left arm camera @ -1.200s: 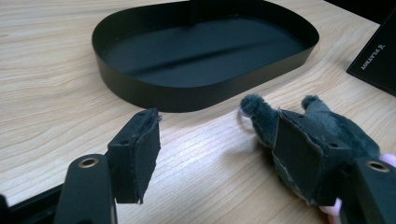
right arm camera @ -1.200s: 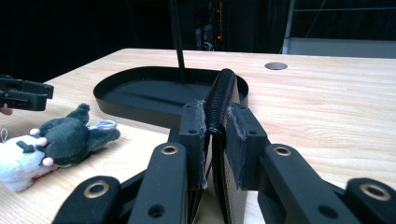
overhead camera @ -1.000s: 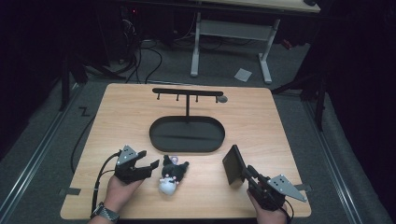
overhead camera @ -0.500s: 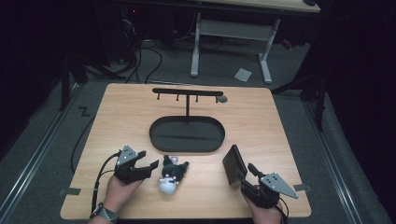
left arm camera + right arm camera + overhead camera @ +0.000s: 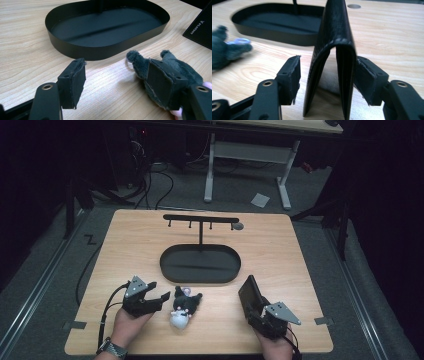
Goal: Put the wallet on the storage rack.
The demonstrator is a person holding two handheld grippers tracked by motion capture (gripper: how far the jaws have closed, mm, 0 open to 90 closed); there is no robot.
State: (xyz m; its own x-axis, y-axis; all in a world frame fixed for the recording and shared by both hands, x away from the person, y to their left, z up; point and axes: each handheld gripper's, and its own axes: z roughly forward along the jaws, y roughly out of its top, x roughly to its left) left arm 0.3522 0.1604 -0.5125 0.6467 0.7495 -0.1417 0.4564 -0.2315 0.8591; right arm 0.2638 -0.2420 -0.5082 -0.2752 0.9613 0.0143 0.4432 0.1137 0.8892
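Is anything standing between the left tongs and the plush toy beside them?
Nothing visible. The left tongs stand open over bare table, and the plush toy lies right against the outer side of one pad. The black tray sits farther back.

Overall light: surface [image 5: 280,250] evenly lit from above, surrounding room nearly black.
Shadows: soft and faint.
Glare: mild sheen inside the black tray [image 5: 105,27].
Blur: plush toy [image 5: 225,52] smeared in right gripper view.

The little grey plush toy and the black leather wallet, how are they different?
The small grey-and-white plush toy lies flat on the wooden table; the black leather wallet stands on its edges like a tent. The toy is fuzzy and lumpy; the wallet is smooth and flat-sided. Both sit near the black oval tray.
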